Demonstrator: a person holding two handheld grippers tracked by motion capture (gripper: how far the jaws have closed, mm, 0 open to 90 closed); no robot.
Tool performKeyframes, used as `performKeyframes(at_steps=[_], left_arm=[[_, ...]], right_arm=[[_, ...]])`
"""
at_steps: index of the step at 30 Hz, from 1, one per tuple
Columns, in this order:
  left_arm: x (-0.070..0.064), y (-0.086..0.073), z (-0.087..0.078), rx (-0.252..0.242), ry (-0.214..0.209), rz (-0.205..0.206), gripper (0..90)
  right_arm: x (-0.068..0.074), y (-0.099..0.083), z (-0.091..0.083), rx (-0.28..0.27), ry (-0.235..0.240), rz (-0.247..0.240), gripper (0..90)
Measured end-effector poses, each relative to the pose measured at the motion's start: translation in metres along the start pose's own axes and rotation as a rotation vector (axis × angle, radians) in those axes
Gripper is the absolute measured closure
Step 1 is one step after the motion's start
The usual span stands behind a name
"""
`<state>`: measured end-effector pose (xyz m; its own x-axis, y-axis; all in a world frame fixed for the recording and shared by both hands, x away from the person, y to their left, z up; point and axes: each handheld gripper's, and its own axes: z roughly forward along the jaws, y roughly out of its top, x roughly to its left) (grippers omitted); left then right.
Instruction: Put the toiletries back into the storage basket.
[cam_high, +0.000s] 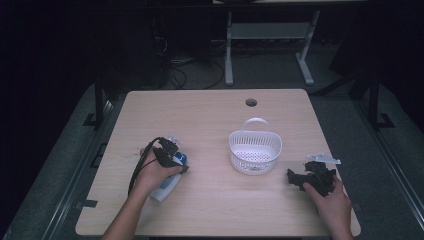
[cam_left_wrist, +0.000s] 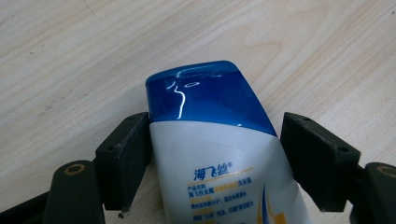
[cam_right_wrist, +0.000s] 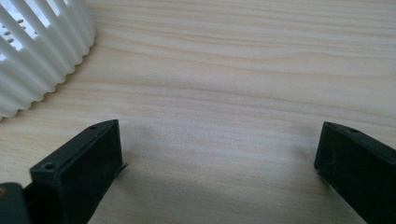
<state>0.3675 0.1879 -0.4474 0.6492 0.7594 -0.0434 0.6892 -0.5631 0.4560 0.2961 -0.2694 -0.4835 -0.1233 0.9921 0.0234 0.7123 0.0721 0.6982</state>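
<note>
Item: white bottle (cam_left_wrist: 224, 172) with blue cap (cam_left_wrist: 210, 95), lying on the table (cam_high: 210, 125) well to the left of the white basket (cam_high: 255, 150). Left claw (cam_high: 172, 160) straddles it just below the cap, one jaw touching, the other just beside. Right claw (cam_high: 305, 177), right of the basket, rests wide apart over bare table.

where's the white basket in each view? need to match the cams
High view: white basket stands right of centre on the table, between the left gripper and the right gripper.
Left gripper view: basket not in it; the jaws flank a white bottle with a blue cap.
Right gripper view: basket's ribbed wall at the top left corner, beyond the open jaws.
Shared landmark: the light wood-grain tabletop.
</note>
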Motion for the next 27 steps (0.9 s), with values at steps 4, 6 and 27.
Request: performKeyframes(at_steps=[4,6,27], left_arm=[[-0.0029,-0.0002,0.0016,0.008,0.02,0.012,25.6],[-0.0039,0.0001,0.0017,0.015,0.029,0.024,25.8],[-0.0057,0.0011,-0.0009,0.029,0.033,0.034,36.0]], right_arm=[[0.0,0.0,0.0,0.0,0.0,0.0,0.4],[0.0,0.0,0.0,0.0,0.0,0.0,0.4],[0.0,0.0,0.0,0.0,0.0,0.0,0.4]])
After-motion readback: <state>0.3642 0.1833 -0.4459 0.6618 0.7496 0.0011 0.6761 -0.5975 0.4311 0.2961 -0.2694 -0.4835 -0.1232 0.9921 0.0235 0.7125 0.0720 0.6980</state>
